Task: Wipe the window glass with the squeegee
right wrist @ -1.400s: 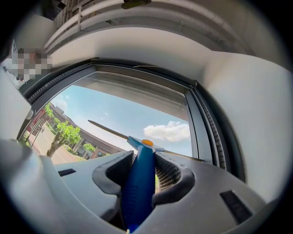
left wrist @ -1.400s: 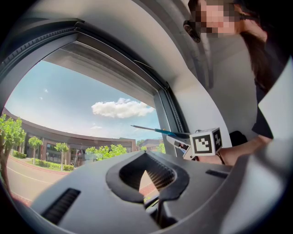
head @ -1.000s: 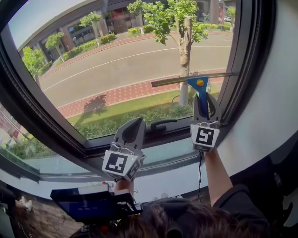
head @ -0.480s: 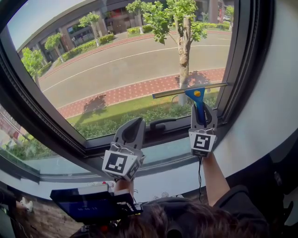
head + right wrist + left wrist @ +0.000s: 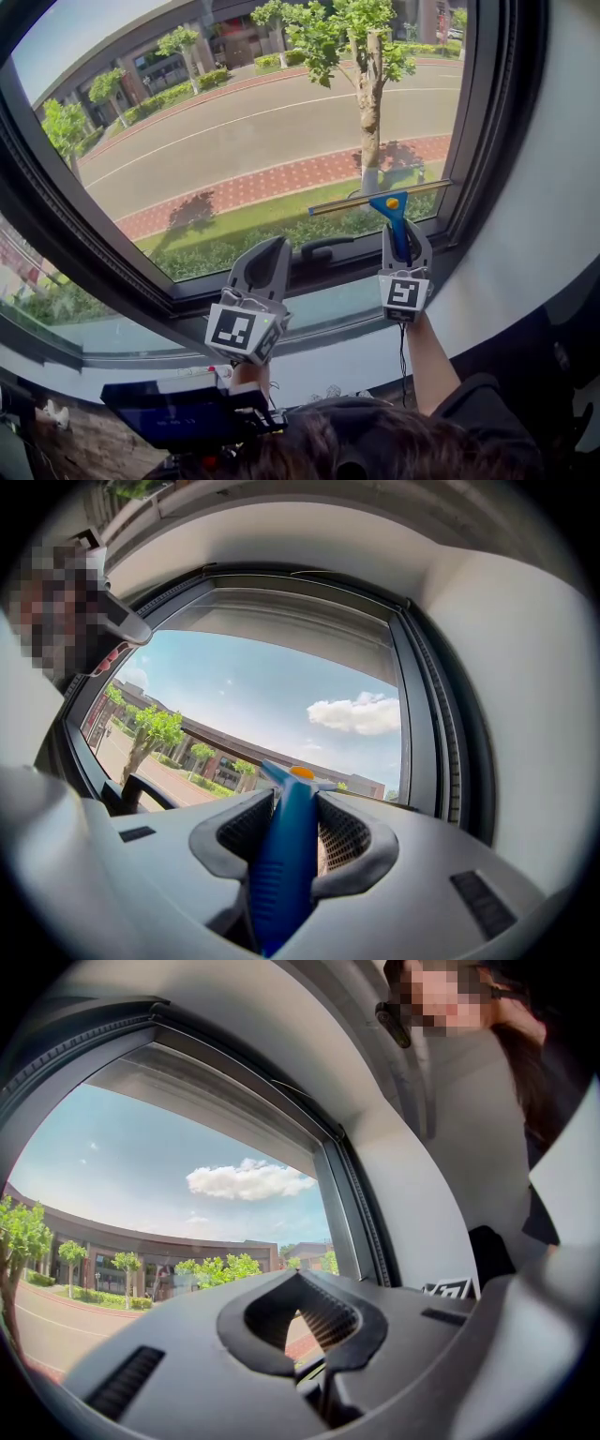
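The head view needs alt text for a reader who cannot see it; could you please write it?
The right gripper holds a blue squeegee, its blade across the lower right of the window glass, a road and trees outside. The left gripper, shut and empty, sits low by the black window handle.

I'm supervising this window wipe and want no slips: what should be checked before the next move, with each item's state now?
1. Right tool shut on squeegee handle: ok.
2. Blade pressed on window glass: cannot tell.
3. Left tool clear of blade: ok, shut, empty, lower left.
4. Window handle apart from blade: ok.
5. Room below blade before bottom frame: not ok, little left.
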